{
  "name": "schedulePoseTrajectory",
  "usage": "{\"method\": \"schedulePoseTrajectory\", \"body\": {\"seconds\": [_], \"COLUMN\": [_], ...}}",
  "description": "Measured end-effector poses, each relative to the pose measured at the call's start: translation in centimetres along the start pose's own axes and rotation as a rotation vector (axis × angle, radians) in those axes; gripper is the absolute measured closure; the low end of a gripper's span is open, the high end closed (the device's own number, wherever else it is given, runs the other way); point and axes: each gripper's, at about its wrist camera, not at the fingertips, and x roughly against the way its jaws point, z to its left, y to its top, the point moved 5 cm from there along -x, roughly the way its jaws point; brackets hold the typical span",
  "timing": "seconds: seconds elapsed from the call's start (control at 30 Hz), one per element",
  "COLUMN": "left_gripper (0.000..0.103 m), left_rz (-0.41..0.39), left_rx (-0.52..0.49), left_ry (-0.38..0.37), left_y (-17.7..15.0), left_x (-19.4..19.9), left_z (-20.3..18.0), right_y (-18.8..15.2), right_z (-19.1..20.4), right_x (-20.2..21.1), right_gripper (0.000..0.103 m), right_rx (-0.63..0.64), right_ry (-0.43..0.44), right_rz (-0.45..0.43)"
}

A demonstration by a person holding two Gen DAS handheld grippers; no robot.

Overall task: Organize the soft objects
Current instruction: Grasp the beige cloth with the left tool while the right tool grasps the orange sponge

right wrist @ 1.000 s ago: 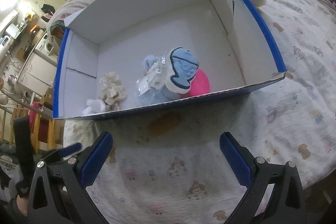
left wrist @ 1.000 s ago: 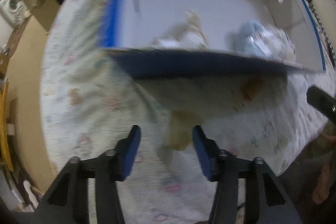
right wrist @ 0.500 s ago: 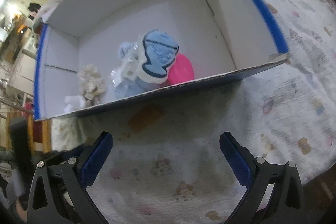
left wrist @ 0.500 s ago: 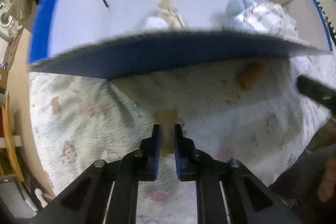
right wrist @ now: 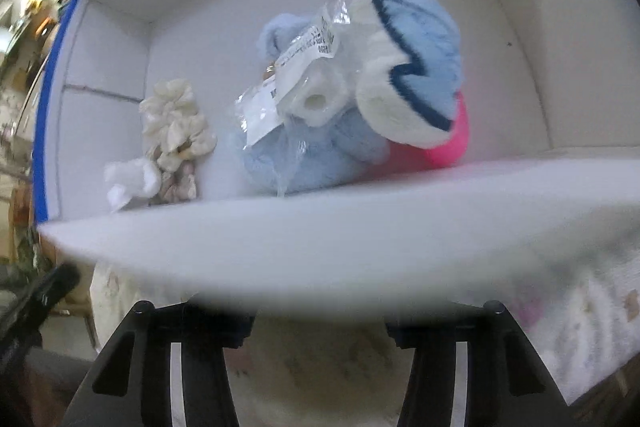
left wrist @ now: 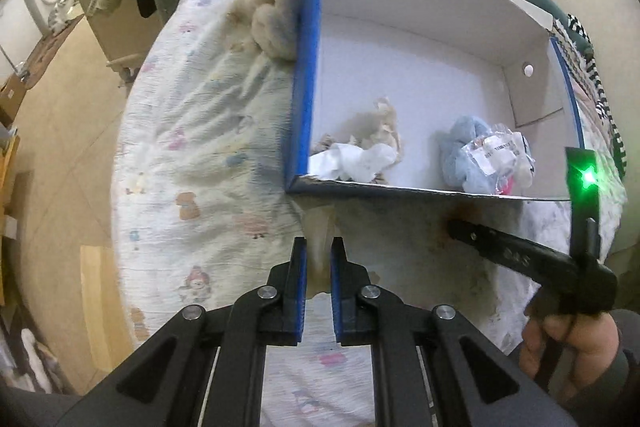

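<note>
My left gripper point(left wrist: 319, 253) is shut on a pale cream soft piece point(left wrist: 319, 227), just in front of the box's near left corner. The white box point(left wrist: 308, 75) with blue edges holds a cream scrunchie point(right wrist: 176, 119), a white scrap point(right wrist: 132, 177), a light blue plush in a plastic bag point(right wrist: 304, 147), a blue and white plush point(right wrist: 416, 67) and a pink ball point(right wrist: 450, 143). My right gripper point(right wrist: 316, 331) is low against the box's front wall point(right wrist: 320, 239), which hides its fingertips. Its jaws are closing and stand apart. What lies between them is hidden.
The box stands on a bed with a patterned sheet point(left wrist: 192, 147). A beige fluffy lump point(left wrist: 272, 27) lies against the box's left wall. A hand point(left wrist: 568, 351) holds the right gripper's body point(left wrist: 520, 259), whose green light is on. Floor and furniture lie left of the bed.
My left gripper closed on the cream piece, then lifted it back from the box. My right gripper sank toward the box's front wall and its jaws narrowed.
</note>
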Motion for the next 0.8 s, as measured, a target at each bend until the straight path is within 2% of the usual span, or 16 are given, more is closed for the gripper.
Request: {"method": "schedulePoseTrajectory", "body": {"seconds": [0.07, 0.13, 0.2, 0.47, 0.67, 0.8], "left_gripper": [0.093, 0.093, 0.093, 0.093, 0.093, 0.093], "left_rz": [-0.006, -0.015, -0.024, -0.029, -0.045, -0.058], "left_rx": [0.011, 0.014, 0.018, 0.030, 0.002, -0.006], "left_ry": [0.002, 0.001, 0.002, 0.001, 0.015, 0.024], "left_y": [-0.1, -0.4, -0.6, -0.4, -0.6, -0.9], "left_x": [0.3, 0.1, 0.1, 0.3, 0.5, 1.0], "left_z": [0.2, 0.4, 0.6, 0.5, -0.2, -0.6], "right_y": [0.4, 0.6, 0.7, -1.2, -4.3, -5.0], "right_z": [0.1, 0.1, 0.3, -0.2, 1.2, 1.7], "right_x": [-0.2, -0.3, -0.3, 2.9, 6.3, 7.5], "right_gripper": [0.053, 0.070, 0.095, 0.096, 0.096, 0.096], "right_rx": [-0.015, -0.014, -0.006, 0.008, 0.068, 0.063], "right_ry": [-0.017, -0.030, -0.041, 0.033, 0.079, 0.101], "right_rz": [-0.032, -0.052, -0.059, -0.098, -0.164, -0.185]}}
